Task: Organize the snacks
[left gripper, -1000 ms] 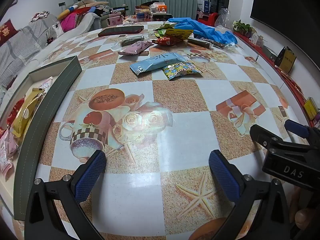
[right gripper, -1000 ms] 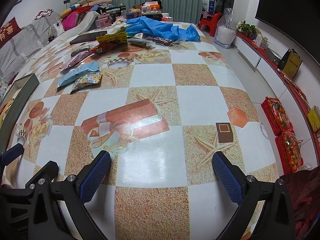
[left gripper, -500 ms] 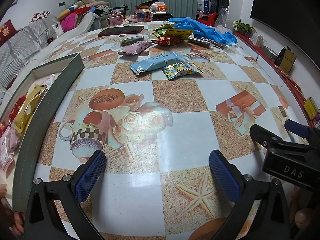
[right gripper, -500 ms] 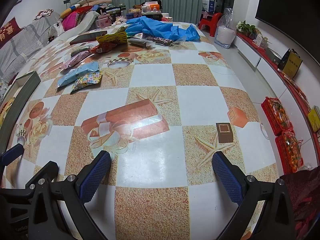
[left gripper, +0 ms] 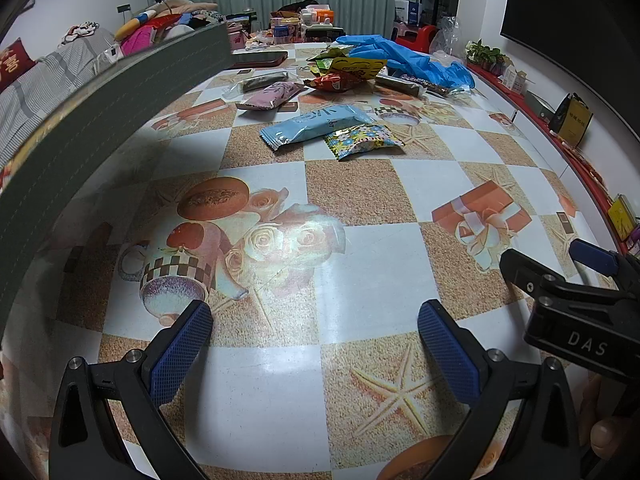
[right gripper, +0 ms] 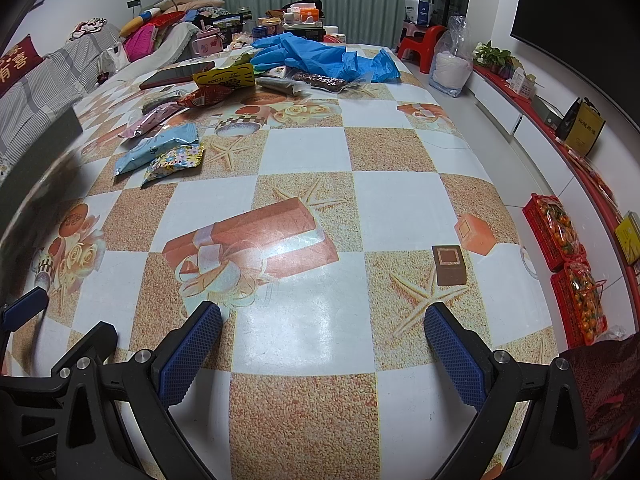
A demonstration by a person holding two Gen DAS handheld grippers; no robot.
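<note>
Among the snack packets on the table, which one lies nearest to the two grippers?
The floral-print packet, touching the light blue packet; all other packets lie farther back.

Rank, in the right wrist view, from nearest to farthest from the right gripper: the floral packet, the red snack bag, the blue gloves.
From the right gripper, which is open:
1. Floral packet, left of centre, beside the light blue packet.
2. Red snack bag, farther up the table, left of centre.
3. Blue gloves, at the far end, near the centre.
</note>
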